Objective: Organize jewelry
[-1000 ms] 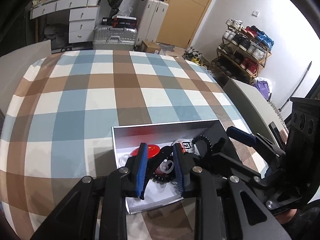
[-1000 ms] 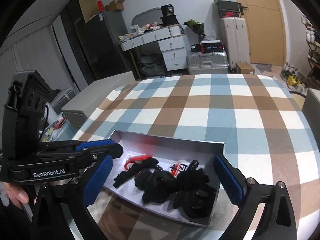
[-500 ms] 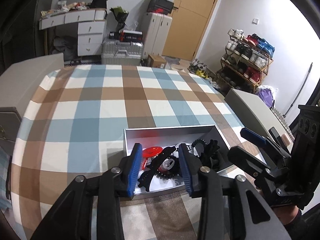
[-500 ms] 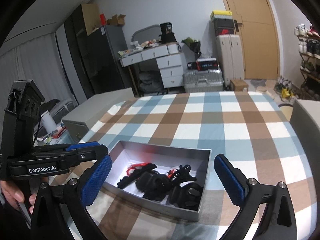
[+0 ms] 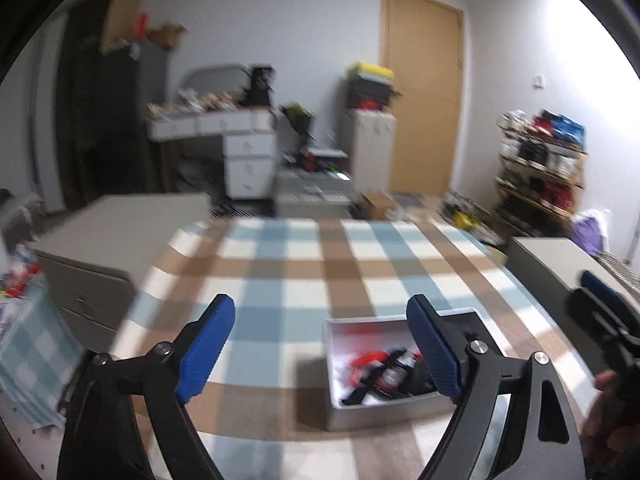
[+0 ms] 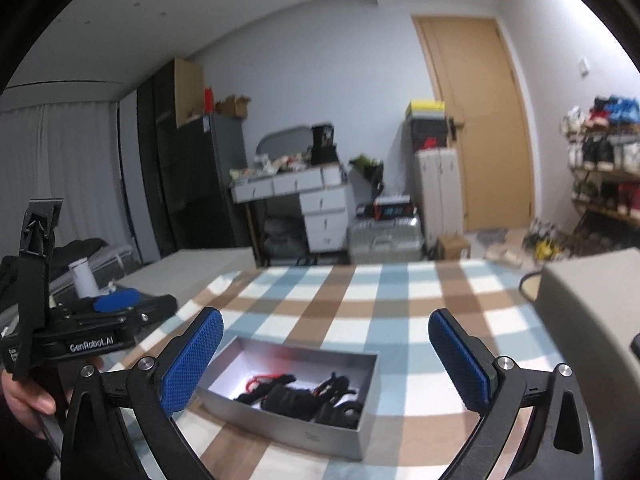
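Note:
A silver open box [image 6: 304,424] sits on the checked tablecloth [image 6: 360,312] and holds a heap of black and red jewelry [image 6: 296,394]. The box also shows in the left wrist view [image 5: 384,410], with the jewelry [image 5: 380,370] inside. My left gripper [image 5: 320,348] is open and empty, raised above and behind the box. My right gripper [image 6: 326,356] is open and empty, raised in front of the box. The left gripper's body [image 6: 80,340] shows at the left of the right wrist view.
A grey cabinet [image 5: 112,240] stands at the table's left edge and another grey cabinet [image 6: 588,320] at its right edge. A white drawer desk [image 6: 304,200], suitcases and a shoe rack [image 5: 540,160] stand against the far walls. A checked cloth [image 5: 32,356] lies at the lower left.
Both grippers have lifted and pulled back from the box. The left gripper's jaws have opened wide. The box now looks smaller and lower in both views.

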A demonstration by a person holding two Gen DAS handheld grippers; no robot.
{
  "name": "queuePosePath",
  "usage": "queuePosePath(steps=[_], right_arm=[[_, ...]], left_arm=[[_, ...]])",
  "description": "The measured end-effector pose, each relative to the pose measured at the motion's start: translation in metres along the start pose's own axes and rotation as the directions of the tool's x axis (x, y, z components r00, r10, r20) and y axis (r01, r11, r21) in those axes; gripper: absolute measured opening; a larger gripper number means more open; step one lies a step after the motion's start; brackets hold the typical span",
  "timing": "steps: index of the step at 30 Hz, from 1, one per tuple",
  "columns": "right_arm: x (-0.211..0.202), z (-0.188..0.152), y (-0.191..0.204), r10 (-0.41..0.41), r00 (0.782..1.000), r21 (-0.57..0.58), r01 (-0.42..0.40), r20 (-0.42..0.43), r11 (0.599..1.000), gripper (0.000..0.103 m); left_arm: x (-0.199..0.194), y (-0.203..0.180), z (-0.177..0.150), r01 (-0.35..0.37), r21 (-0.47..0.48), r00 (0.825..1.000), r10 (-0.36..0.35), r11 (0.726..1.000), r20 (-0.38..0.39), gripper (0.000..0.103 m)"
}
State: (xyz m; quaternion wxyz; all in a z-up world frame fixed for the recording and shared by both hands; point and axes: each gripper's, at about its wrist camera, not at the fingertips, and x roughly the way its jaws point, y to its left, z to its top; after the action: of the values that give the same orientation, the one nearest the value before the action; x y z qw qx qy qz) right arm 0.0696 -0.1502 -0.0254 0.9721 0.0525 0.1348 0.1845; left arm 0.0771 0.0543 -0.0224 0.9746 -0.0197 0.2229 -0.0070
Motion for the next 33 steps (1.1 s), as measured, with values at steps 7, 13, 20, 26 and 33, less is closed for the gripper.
queuePosePath(steps=[7, 13, 20, 26, 33], right_arm=[[-0.02, -0.007, 0.002, -0.037, 0.989, -0.06, 0.046, 0.143, 0.997, 0.103], [-0.016, -0.02, 0.006, -0.082, 0.978, -0.127, 0.108, 0.19, 0.986, 0.103], [0.002, -0.038, 0.001, -0.131, 0.983, -0.13, 0.147, 0.125, 0.98, 0.103], [0.004, -0.04, -0.003, -0.137, 0.986, -0.122, 0.148, 0.092, 0.981, 0.103], [0.017, -0.043, -0.007, -0.148, 0.989, -0.117, 0.148, 0.009, 0.982, 0.103]], left_arm=[[-0.011, 0.01, -0.008, -0.108, -0.033, 0.983, 0.111, 0.994, 0.146, 0.102], [-0.008, 0.014, -0.021, -0.127, -0.047, 0.972, 0.134, 0.991, 0.193, 0.102], [-0.006, 0.005, -0.035, -0.168, -0.031, 0.964, 0.171, 0.985, 0.206, 0.102], [-0.003, -0.004, -0.043, -0.156, -0.003, 0.969, 0.153, 0.988, 0.191, 0.102], [0.002, -0.007, -0.045, -0.145, 0.022, 0.979, 0.14, 0.989, 0.149, 0.102]])
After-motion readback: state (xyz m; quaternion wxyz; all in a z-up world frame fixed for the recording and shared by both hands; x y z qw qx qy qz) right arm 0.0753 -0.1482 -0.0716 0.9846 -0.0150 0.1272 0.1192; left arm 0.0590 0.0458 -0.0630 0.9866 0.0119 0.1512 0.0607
